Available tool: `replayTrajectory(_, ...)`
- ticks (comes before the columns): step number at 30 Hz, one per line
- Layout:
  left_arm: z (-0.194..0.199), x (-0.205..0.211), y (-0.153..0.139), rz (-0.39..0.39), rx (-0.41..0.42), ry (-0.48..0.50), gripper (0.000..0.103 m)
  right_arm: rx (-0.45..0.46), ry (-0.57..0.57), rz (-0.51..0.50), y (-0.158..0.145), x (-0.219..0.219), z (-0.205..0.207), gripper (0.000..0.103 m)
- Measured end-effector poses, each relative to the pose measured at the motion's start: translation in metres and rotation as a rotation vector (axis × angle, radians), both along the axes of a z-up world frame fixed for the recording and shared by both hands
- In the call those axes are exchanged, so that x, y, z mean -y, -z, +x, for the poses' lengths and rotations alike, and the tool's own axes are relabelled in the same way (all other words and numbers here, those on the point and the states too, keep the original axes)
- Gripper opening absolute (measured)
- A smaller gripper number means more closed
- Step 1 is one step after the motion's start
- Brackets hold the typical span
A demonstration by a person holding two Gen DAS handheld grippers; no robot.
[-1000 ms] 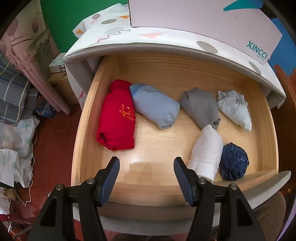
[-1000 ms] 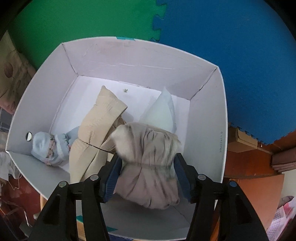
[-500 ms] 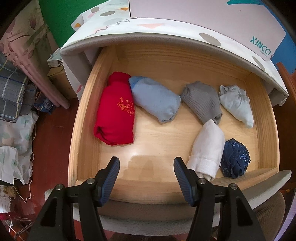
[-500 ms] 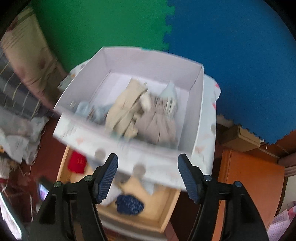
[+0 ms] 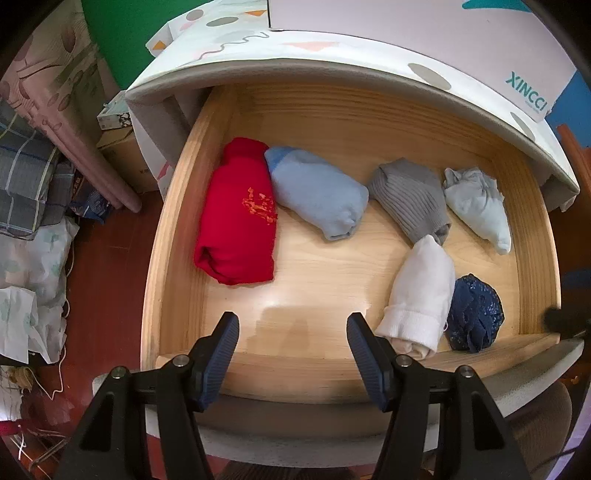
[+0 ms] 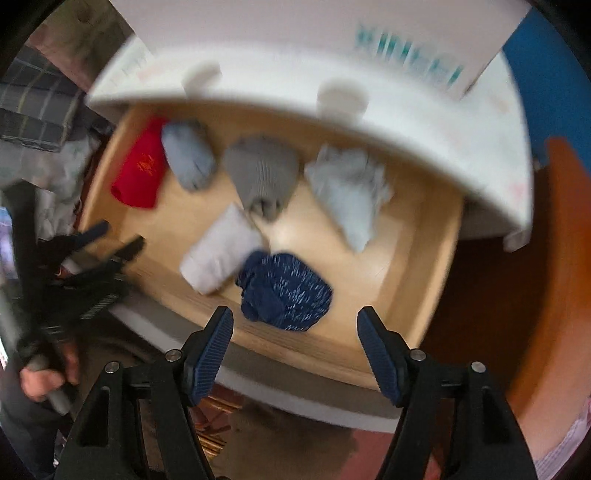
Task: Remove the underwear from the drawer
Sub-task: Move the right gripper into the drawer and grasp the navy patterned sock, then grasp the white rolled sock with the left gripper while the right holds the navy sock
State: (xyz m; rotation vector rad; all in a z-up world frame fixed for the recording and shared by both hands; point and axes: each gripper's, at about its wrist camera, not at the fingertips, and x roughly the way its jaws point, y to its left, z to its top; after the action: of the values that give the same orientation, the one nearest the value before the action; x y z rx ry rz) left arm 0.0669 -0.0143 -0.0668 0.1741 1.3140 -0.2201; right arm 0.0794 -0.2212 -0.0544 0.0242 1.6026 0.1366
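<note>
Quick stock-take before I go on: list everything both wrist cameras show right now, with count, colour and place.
Open wooden drawer: one, pale wood, pulled out under a patterned white top.
Red rolled garment: one, drawer's left side.
Light blue rolled garment: one, beside the red one.
Grey ribbed rolled garment: one, back middle.
Pale blue crumpled garment: one, back right.
White rolled garment: one, front right.
Dark blue lacy bundle: one, front right corner, against the white roll.
White cardboard box: one, teal lettering, on the top.
Fabric heap: floor, left of the drawer.
Left gripper: jaws open, empty, at the drawer's front edge.
Right gripper: jaws just opened, empty, above the dark blue bundle.
Hand: one, on the left gripper's handle.
</note>
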Motion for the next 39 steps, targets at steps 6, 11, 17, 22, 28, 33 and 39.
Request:
replayTrajectory(6, 0.000, 0.001, 0.000, -0.011, -0.001, 0.004, 0.062, -0.061, 0.073, 0.031, 0.049, -0.002, 0.008, 0.067)
replayTrajectory(11, 0.000, 0.001, 0.000, -0.022, -0.002, -0.001, 0.062, -0.086, 0.080, -0.003, 0.074, -0.011, 0.019, 0.079)
replayTrajectory(17, 0.000, 0.001, 0.000, -0.029, -0.007, 0.003, 0.062, -0.122, 0.051, -0.058, 0.098, -0.022, 0.025, 0.079)
replayTrajectory(22, 0.000, 0.001, 0.000, -0.030, -0.008, 0.002, 0.062, -0.168, 0.057, -0.082, 0.109, -0.018, 0.023, 0.067)
replayTrajectory(28, 0.000, 0.002, 0.001, -0.022, -0.009, 0.001, 0.062, -0.183, 0.051, -0.103, 0.111, -0.003, 0.014, 0.056)
replayTrajectory(33, 0.000, 0.004, 0.002, -0.017, -0.012, 0.005, 0.062, -0.192, 0.080, -0.103, 0.110, 0.012, 0.008, 0.050)
replayTrajectory(39, -0.001, 0.006, 0.001, 0.001, -0.009, 0.008, 0.062, -0.192, 0.093, -0.130, 0.110, 0.023, 0.002, 0.045)
